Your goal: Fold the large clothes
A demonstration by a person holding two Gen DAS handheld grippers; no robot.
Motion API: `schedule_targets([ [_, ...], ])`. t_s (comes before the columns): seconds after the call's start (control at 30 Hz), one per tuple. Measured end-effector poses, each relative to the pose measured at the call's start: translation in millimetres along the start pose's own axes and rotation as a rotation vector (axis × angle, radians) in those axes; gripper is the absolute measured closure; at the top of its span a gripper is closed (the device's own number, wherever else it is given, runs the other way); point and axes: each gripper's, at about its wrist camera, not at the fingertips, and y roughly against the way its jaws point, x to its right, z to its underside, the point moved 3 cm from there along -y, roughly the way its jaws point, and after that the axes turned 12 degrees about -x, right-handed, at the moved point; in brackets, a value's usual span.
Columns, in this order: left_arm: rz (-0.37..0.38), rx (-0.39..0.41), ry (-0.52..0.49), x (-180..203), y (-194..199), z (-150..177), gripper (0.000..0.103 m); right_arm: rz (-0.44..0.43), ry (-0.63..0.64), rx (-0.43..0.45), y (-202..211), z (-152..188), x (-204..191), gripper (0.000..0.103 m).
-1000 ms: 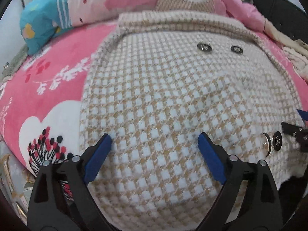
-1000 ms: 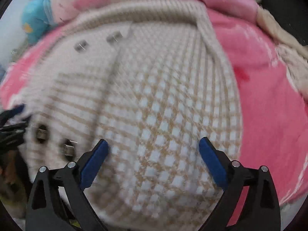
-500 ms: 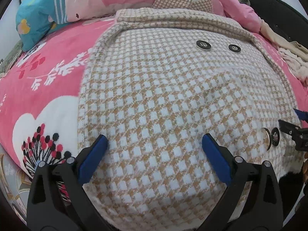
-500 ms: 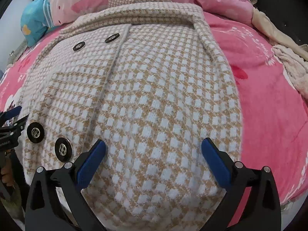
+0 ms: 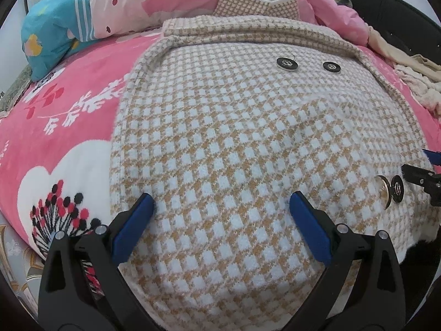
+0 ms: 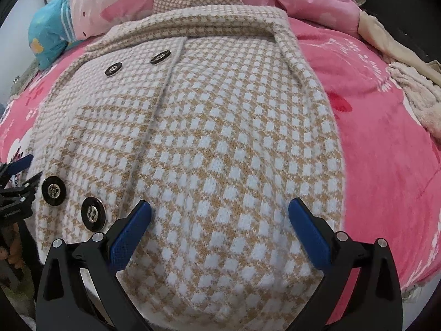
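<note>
I am holding both grippers over the houndstooth coat [image 5: 234, 143], which is lying flat on the pink bedspread [image 5: 63, 127]. The left gripper [image 5: 222, 207] fingers have just been opening and are standing spread, pinching nothing. The right gripper [image 6: 220, 209] fingers are spread too, hovering above the hem.

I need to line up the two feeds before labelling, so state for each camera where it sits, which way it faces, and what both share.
Left wrist: on the left gripper, angled down over the near left part of the checked coat on the pink bedspread; its own open gripper shows, and the right gripper's tip at the right edge.
Right wrist: on the right gripper, angled down over the coat's near right part; its own open gripper shows, and the left gripper at the left edge.
Shared: coat, its upper buttons, blue pillow.
</note>
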Motion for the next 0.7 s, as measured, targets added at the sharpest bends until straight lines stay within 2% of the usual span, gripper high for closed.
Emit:
schedule_targets([
  [0.17, -0.003, 0.022, 0.017, 0, 3, 2, 0.007, -0.006, 0.024, 0.048, 1, 9, 1, 0.006],
  [0.37, -0.026, 0.084, 0.001, 1, 28, 13, 0.007, -0.073, 0.005, 0.105, 9, 21, 9, 0.006],
  [0.5, -0.054, 0.142, -0.027, -6, 55, 39, 0.007, -0.129, -0.03, 0.147, 29, 33, 20, 0.006],
  [0.6, -0.036, 0.172, -0.034, -16, 70, 67, 0.007, -0.117, -0.025, 0.203, 51, 54, 28, 0.006],
  [0.7, -0.046, 0.162, -0.046, -23, 73, 95, 0.007, -0.128, -0.044, 0.216, 62, 72, 40, 0.006],
])
